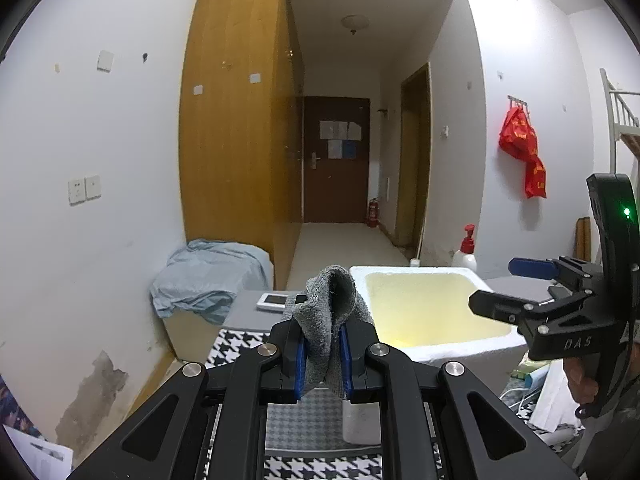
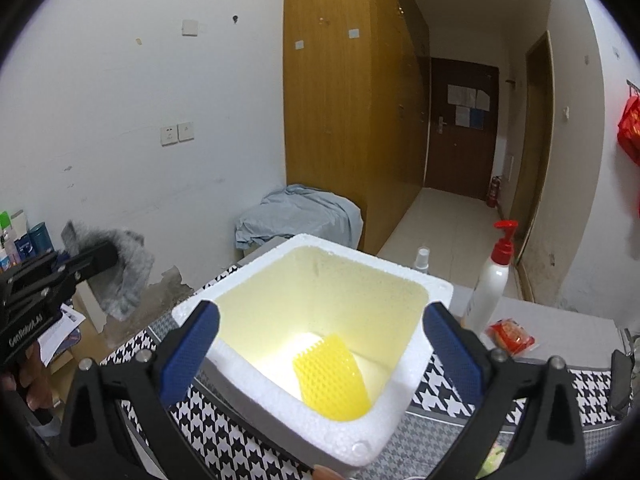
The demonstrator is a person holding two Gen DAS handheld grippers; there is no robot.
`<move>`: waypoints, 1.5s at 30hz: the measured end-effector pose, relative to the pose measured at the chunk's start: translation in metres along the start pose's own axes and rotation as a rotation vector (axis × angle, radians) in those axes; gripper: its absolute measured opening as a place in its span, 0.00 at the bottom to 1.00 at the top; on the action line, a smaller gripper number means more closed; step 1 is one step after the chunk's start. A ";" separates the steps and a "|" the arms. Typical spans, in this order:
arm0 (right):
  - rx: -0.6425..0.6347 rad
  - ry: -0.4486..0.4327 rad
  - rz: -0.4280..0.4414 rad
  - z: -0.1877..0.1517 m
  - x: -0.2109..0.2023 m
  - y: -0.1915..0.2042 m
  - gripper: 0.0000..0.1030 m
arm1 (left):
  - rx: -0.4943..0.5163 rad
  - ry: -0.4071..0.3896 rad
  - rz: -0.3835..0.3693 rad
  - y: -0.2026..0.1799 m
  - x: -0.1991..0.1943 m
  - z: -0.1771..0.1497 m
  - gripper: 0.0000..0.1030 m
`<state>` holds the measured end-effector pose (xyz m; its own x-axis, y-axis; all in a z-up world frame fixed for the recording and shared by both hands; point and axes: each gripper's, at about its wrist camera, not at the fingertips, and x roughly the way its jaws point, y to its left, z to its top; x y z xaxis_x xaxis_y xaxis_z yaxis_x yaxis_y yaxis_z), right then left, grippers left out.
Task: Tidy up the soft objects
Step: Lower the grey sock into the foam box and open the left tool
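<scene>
Between the blue pads of the left hand-held gripper (image 1: 323, 354), a grey knitted cloth (image 1: 329, 316) is being pinched tight, its top bunching above the fingertips and its lower edge hanging below them. Seen from the right wrist view, that same cloth (image 2: 120, 276) is dangling in the air off to the left of the counter, well apart from the box, with a hand (image 2: 24, 384) wrapping the handle beneath.

Inside the white foam box (image 2: 280, 396), a yellow bumpy silicone mat (image 2: 332, 376) is lying on the bottom, tilting up against the near right wall. Directly over the box the right hand-held gripper (image 2: 320, 348) is hovering with its jaws standing wide apart, one blue pad (image 2: 188, 350) near each side wall, nothing between them. From the left wrist view this gripper (image 1: 508, 284) is reaching in from the right above the box rim (image 1: 420, 350).

Under the box, a black-and-white houndstooth cloth (image 2: 224, 440) is covering the counter. Beside the box to the right, a white pump bottle with a red top (image 2: 492, 280) is standing upright, a small spray bottle (image 2: 422, 260) behind the box, a red packet (image 2: 510, 336) lying flat near the pump bottle. Farther back, a pale blue sheet (image 2: 300, 216) is draping over a low unit against a wooden wardrobe (image 2: 332, 100).
</scene>
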<state>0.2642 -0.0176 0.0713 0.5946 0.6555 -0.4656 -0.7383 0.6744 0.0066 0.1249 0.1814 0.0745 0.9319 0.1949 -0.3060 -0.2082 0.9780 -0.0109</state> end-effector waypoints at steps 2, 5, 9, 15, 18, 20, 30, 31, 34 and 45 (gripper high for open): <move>-0.002 -0.005 -0.007 -0.001 -0.003 -0.001 1.00 | 0.003 -0.007 -0.006 -0.003 0.001 0.002 0.14; 0.004 -0.016 -0.001 -0.002 -0.009 -0.004 1.00 | -0.002 -0.013 -0.022 -0.006 0.003 0.005 0.14; 0.018 -0.028 -0.001 -0.004 -0.017 -0.008 1.00 | -0.002 -0.019 -0.033 -0.010 0.004 0.009 0.14; 0.025 -0.041 -0.011 -0.007 -0.024 -0.014 1.00 | 0.006 -0.021 -0.053 -0.019 0.010 0.016 0.14; 0.025 -0.043 -0.020 -0.010 -0.028 -0.016 1.00 | 0.007 -0.023 -0.068 -0.023 0.013 0.018 0.14; 0.027 -0.049 -0.027 -0.011 -0.033 -0.019 1.00 | 0.003 -0.018 -0.087 -0.026 0.017 0.020 0.14; 0.038 -0.076 -0.060 -0.021 -0.053 -0.033 1.00 | 0.028 0.006 -0.144 -0.048 0.037 0.025 0.14; 0.041 -0.076 -0.062 -0.022 -0.055 -0.034 1.00 | 0.030 0.009 -0.147 -0.050 0.040 0.026 0.14; 0.045 -0.075 -0.072 -0.025 -0.058 -0.039 1.00 | 0.034 0.020 -0.159 -0.055 0.047 0.027 0.14; 0.072 -0.077 -0.103 -0.036 -0.069 -0.054 1.00 | 0.038 0.058 -0.185 -0.066 0.063 0.024 0.14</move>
<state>0.2514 -0.1114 0.0715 0.6907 0.6041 -0.3975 -0.6491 0.7602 0.0275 0.2051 0.1307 0.0791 0.9342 0.0078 -0.3565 -0.0224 0.9991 -0.0369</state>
